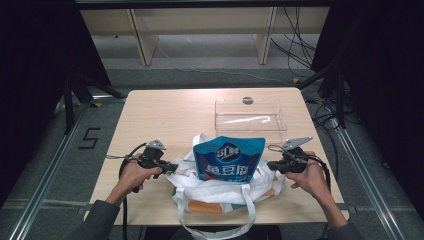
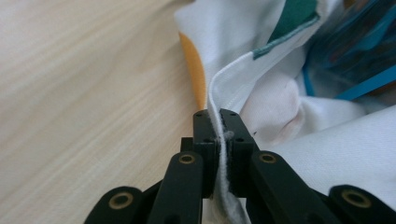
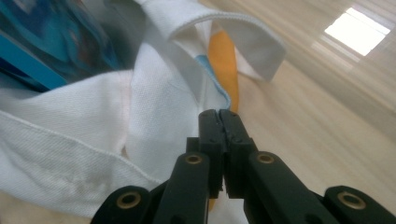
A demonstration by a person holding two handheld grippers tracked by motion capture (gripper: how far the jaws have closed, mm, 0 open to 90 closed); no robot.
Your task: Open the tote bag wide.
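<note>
Pinching the white tote bag point(image 1: 220, 190) from both sides: left gripper point(image 2: 217, 122) clamps the bag's left rim edge, right gripper point(image 3: 219, 122) clamps cloth at its right side. Bag lies at the near middle of the wooden table point(image 1: 165, 112), blue snack pouch point(image 1: 228, 159) standing in its mouth. Clear plastic box point(image 1: 250, 115) sits behind, apart.

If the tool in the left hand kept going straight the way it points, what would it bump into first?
The left tool is already shut on the white cloth bag's rim. Straight on, it would probably push through more bag cloth, then meet the blue snack pouch inside.
</note>
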